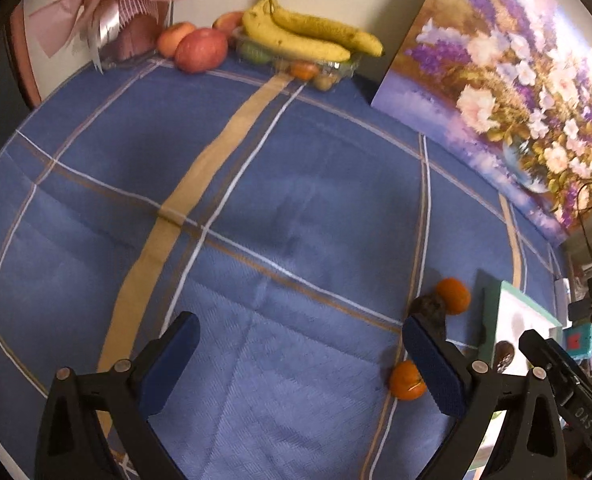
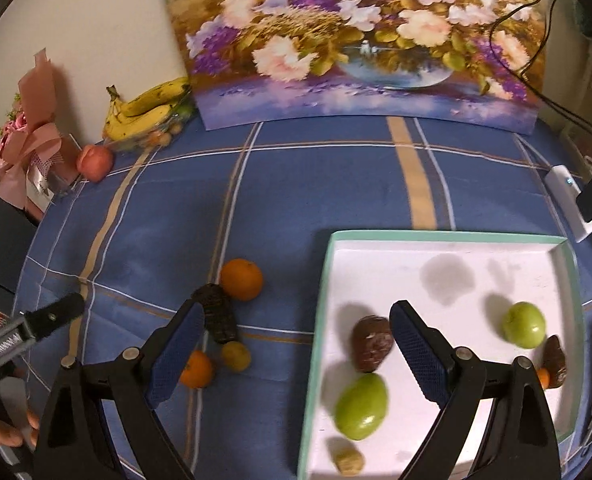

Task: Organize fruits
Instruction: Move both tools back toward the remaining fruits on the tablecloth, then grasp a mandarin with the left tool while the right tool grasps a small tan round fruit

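**Fruits split between tray and cloth**

Two green fruits point(image 2: 362, 406) and brown ones lie in the white tray point(image 2: 324, 280); oranges point(image 2: 241, 279) sit on the blue tablecloth point(image 2: 296, 184). Left gripper point(image 1: 300, 344) and right gripper point(image 2: 296, 330) both gape, empty

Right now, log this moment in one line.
left hand-held gripper open, empty | right hand-held gripper open, empty | box part-filled | oranges on cloth

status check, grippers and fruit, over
Left gripper and right gripper open, empty. Two green fruits in tray; oranges still on cloth. Path clear.
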`<state>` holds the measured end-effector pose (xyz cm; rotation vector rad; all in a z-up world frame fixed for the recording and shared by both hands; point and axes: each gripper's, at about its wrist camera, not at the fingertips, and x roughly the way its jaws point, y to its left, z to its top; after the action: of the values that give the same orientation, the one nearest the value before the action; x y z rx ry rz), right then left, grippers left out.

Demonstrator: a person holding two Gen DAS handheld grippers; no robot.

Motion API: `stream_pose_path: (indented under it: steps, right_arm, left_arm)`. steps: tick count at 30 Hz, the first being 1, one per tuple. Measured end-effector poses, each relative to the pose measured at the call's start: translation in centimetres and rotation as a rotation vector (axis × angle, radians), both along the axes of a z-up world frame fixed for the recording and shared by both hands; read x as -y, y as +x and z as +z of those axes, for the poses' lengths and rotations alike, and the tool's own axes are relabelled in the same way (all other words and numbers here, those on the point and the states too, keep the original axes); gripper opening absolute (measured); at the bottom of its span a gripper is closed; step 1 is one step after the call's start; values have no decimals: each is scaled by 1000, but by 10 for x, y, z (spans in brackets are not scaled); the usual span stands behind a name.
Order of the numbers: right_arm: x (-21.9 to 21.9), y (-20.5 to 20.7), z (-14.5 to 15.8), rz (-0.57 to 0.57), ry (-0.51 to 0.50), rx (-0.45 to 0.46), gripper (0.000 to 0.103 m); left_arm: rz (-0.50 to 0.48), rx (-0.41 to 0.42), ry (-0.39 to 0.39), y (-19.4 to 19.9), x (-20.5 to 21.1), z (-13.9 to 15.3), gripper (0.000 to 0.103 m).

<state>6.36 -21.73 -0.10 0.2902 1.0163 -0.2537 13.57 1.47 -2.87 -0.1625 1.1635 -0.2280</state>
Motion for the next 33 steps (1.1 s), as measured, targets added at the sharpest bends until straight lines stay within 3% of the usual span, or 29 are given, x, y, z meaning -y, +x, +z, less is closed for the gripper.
stream_pose_path:
  steps: [2,4,5,10,13,22,25,28,33]
  right_arm:
    - [-5,2,-4,5,-22,-17,91]
    - [-7,3,-8,2,-28,-32,76]
    - [-7,3,-11,-3,-28,-39,75]
    - [-3,1,-14,-17,-35,-56,75]
    - [4,-2,-13,-37,-23,-51,75]
    - [25,-12,-12,-88,-14,-62,75]
    - [28,-13,-12,-95,-8,-62,75]
    - [30,-14,-12,-96,-3,-64,75]
    - [30,-14,-13,-94,0,-67,75]
  left_arm:
    - [-10,-12,-1,0,4,-5,101]
    - [-25,-23,8,-1,10,-10,101]
    - [-37,-28,16,-3,14,-13,100]
    - [-106,-44,33,-8,38,-20,98]
    - [-150,-55,41,-11,51,-22,84]
    - [-268,-104,15,-20,86,-32,75]
    - [-304,-114,17,-23,98,-34,66]
    - [-330,-122,30,-26,107,-37,64]
    - [-344,-142,37,-25,113,-42,48]
